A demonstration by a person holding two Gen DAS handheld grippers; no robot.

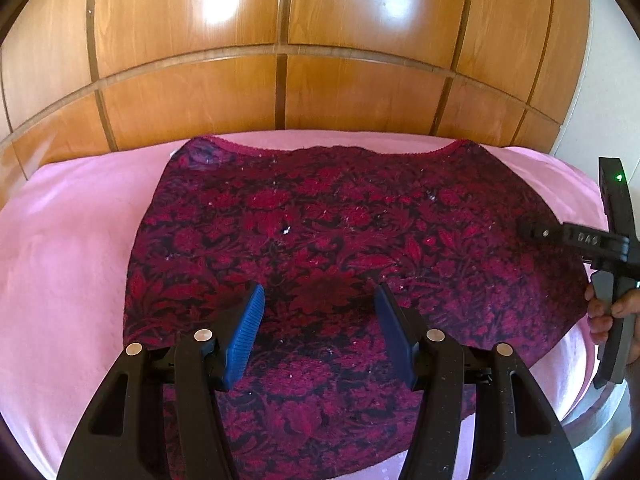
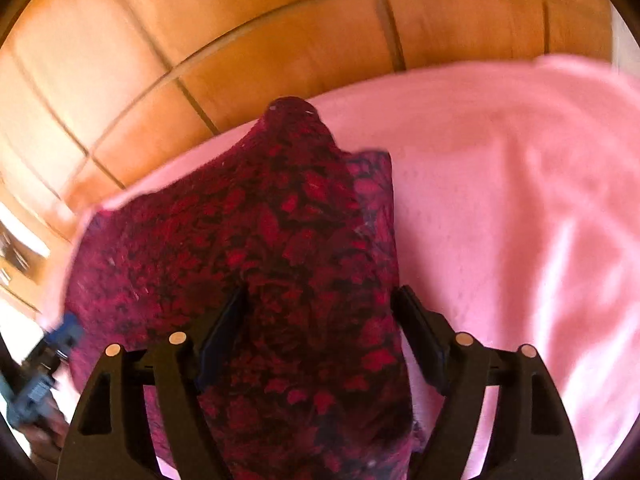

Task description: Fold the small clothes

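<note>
The left gripper (image 1: 320,312) is angled steeply down over the red floral garment (image 1: 340,248), which is spread flat on the pink cover (image 1: 72,248) beneath and ahead of it; its blue pads (image 1: 246,332) are held apart, with nothing pinched. The right gripper (image 2: 322,320) is likewise pitched down, jaws spread wide over a raised fold of cloth, neither pad seen pressing it.

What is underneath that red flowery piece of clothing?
The red floral garment lies on a pink cloth that shows all around it. What the pink cloth itself covers cannot be seen. Wooden panels stand behind.
</note>
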